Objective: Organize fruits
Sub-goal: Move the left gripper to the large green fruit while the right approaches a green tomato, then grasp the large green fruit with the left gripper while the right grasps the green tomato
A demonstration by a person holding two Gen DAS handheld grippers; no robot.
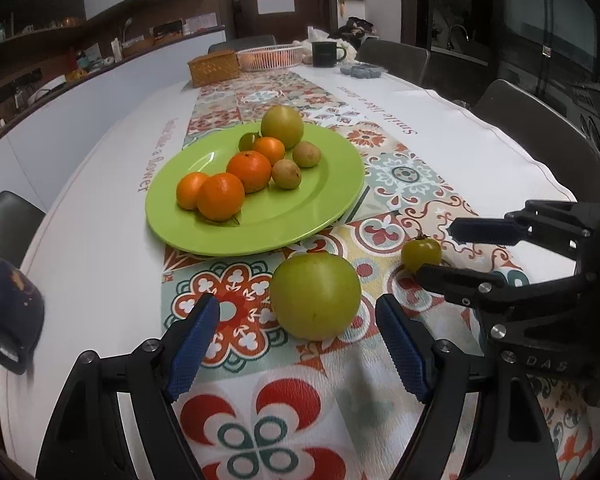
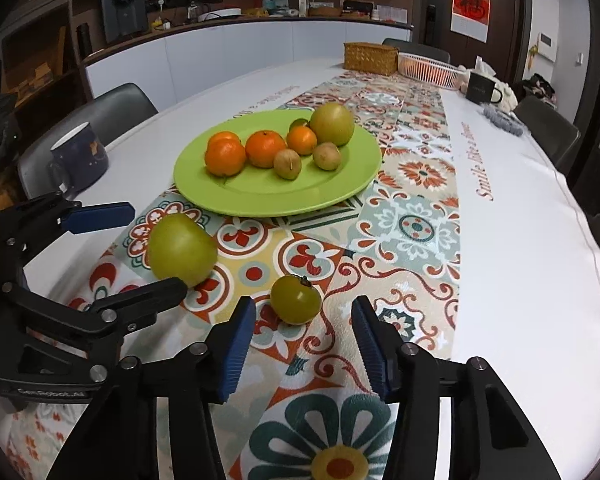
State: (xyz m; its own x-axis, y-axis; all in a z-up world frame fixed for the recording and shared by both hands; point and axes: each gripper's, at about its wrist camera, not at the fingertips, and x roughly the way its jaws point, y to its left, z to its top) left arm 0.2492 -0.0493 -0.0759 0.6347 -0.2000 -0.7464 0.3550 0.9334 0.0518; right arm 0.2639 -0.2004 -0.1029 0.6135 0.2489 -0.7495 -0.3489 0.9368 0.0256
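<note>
Both grippers hover with jaws spread, empty: left gripper (image 1: 298, 342) frames the large round green apple (image 1: 315, 295), right gripper (image 2: 304, 344) the small green persimmon (image 2: 295, 299), loose on the patterned tabletop (image 2: 412, 224). Next, seemingly: close, carry to the lime-green plastic plate (image 1: 324, 196) beyond.
</note>
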